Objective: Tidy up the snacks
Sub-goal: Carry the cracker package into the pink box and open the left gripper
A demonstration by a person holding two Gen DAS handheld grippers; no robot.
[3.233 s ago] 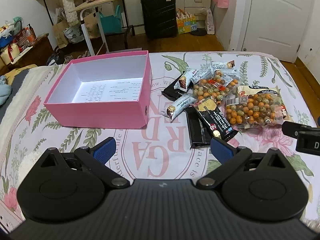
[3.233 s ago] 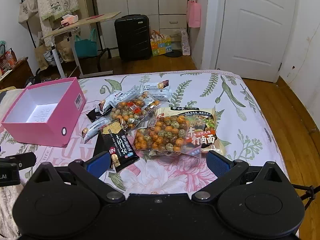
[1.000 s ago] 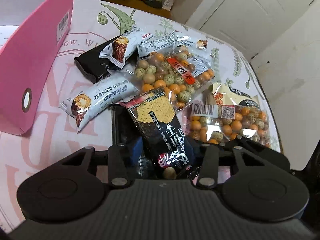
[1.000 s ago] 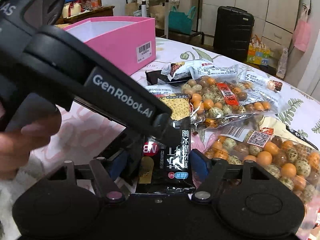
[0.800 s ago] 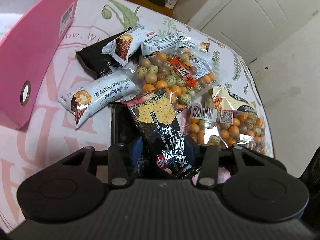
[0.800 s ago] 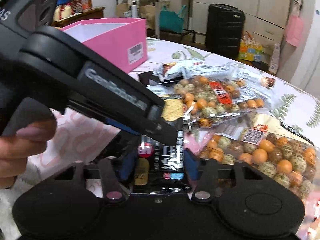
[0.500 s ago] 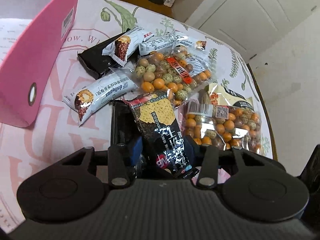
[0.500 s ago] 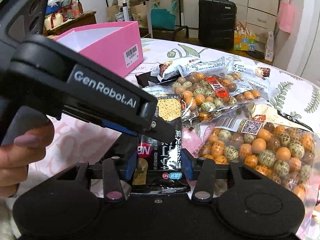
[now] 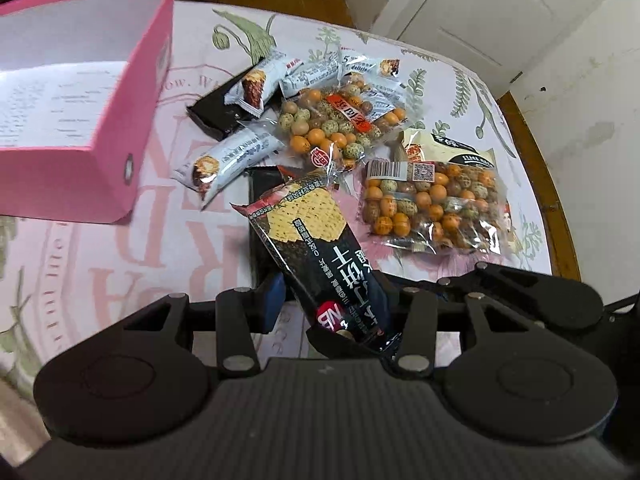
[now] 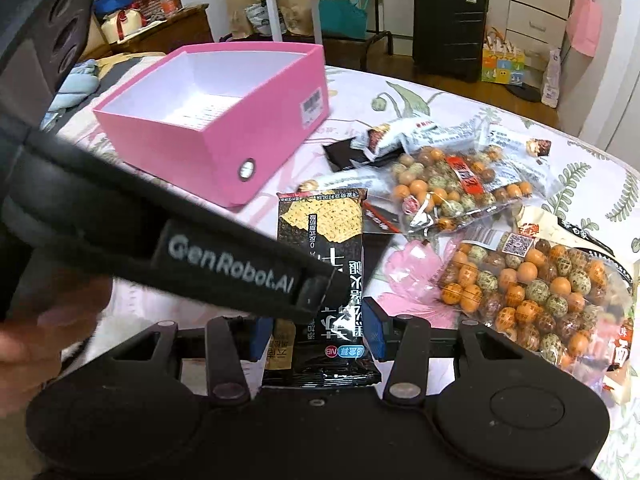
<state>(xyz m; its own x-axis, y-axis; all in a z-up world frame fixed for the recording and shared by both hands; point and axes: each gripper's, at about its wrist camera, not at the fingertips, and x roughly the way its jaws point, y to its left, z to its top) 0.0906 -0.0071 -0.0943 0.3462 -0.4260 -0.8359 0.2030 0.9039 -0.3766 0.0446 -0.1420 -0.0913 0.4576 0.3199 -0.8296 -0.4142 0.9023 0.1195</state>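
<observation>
Lifted since a second ago, the black cracker packet (image 10: 324, 256) hangs above the bed (image 9: 120, 248), right of the pink box (image 10: 256, 136), pinched in both the left hand-held gripper (image 9: 328, 304) and the right hand-held gripper (image 10: 316, 336), whose jaws just closed on it.

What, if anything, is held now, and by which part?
The black cracker packet, by its near, red-logo end: the left gripper pinches it, and the right gripper, whose jaws have just been closing, pinches it too.
</observation>
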